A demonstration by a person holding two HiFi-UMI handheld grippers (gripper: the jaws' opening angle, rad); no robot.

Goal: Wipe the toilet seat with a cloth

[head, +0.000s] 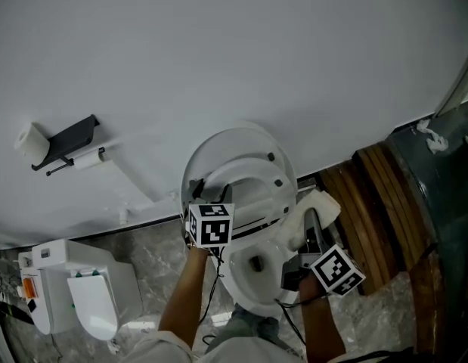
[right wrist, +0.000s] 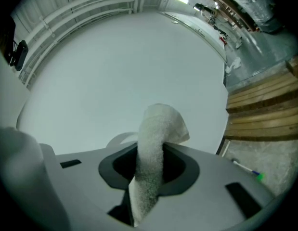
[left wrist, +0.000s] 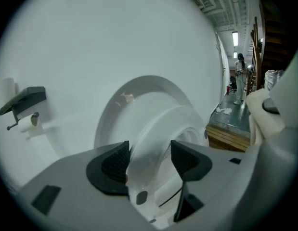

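Head view: toilet bowl (head: pixel 252 278) stands against a white wall (head: pixel 218 51), with its lid (head: pixel 234 144) raised against that wall. Toilet seat (head: pixel 258 181) is lifted off the bowl and stands tilted in front of the lid.

Left gripper (head: pixel 200 193) is at the left edge of the seat. Left gripper view: jaws stand wide apart and released, with the seat's rim between them. The rim lies close against the left pad (left wrist: pixel 116 163); whether it touches cannot be told. The right pad is clear of it.

Right gripper (head: pixel 309 231) is at the right side of the bowl. Right gripper view: jaws clenched on a white cloth (right wrist: pixel 156 148), which rises between them and folds over at its top. In the head view the cloth sits just beside the right edge of the seat; contact cannot be confirmed.

Paper holder (head: pixel 67 141) is fixed on the wall well to the left, and wooden planks (head: pixel 377 203) lie to the right of the toilet
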